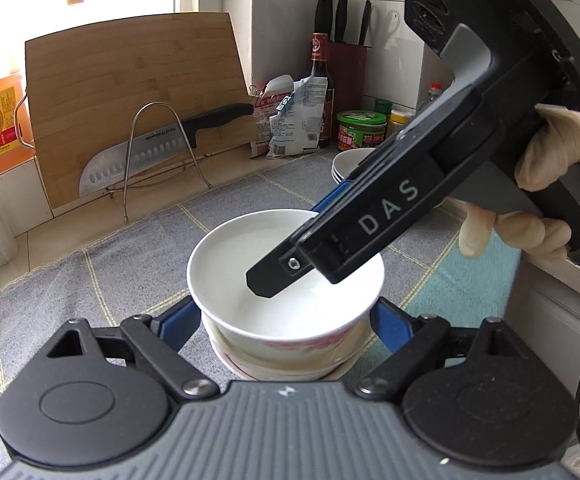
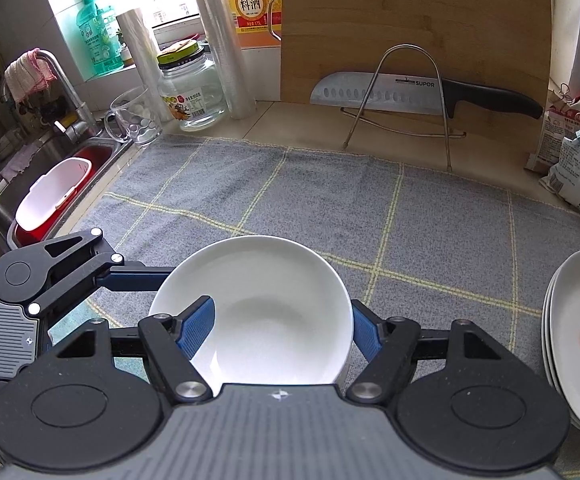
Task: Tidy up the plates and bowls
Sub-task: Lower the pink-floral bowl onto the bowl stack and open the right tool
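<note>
Bowl (image 2: 265, 312), white, tops a bowl stack (image 1: 285, 356) on the grey cloth (image 2: 370, 208) covering my desk. My right jaws (image 2: 281, 330) pinch its wall, one finger inside. My left jaws (image 1: 285, 326) clasp the stack's sides. Plates (image 2: 578, 340) sit at three o'clock.

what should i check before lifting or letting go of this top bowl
1. Top bowl nested level in the bowl stack: ok.
2. Right gripper straddles the top bowl's rim, one finger inside, one outside: ok.
3. Right pads actually pressing on the bowl wall: cannot tell.
4. Left gripper brackets the bowl stack on both sides: ok.
5. Left pads firmly pressed on the stack: cannot tell.
6. Plate stack stands apart from the bowls: ok.
</note>
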Available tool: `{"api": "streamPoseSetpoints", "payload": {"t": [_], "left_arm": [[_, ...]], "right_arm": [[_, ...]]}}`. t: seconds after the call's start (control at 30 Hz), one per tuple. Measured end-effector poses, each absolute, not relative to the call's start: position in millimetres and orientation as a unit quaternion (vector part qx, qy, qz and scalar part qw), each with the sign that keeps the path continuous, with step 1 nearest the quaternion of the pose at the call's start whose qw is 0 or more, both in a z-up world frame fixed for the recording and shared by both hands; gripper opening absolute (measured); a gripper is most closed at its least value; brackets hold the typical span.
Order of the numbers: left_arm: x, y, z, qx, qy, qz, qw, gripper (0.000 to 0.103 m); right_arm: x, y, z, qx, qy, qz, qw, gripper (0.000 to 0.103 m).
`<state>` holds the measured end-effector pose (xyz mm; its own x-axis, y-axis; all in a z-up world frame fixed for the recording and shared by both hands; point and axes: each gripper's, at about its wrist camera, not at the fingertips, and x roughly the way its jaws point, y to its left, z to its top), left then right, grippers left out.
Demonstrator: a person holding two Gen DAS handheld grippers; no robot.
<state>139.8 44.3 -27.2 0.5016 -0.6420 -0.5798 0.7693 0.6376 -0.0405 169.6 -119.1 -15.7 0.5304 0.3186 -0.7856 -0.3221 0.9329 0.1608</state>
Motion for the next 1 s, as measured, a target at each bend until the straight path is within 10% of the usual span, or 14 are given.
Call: {"api": "streamPoseSetpoints", "payload": {"t": [1.0], "left_arm": [[142.5, 40.2, -33.3, 0.124, 0.295, -0.415, 0.852, 0.093]], "right_arm": [[173.2, -119.1, -24.5, 0.004, 0.456, 0.190, 0.870, 0.087]]}}
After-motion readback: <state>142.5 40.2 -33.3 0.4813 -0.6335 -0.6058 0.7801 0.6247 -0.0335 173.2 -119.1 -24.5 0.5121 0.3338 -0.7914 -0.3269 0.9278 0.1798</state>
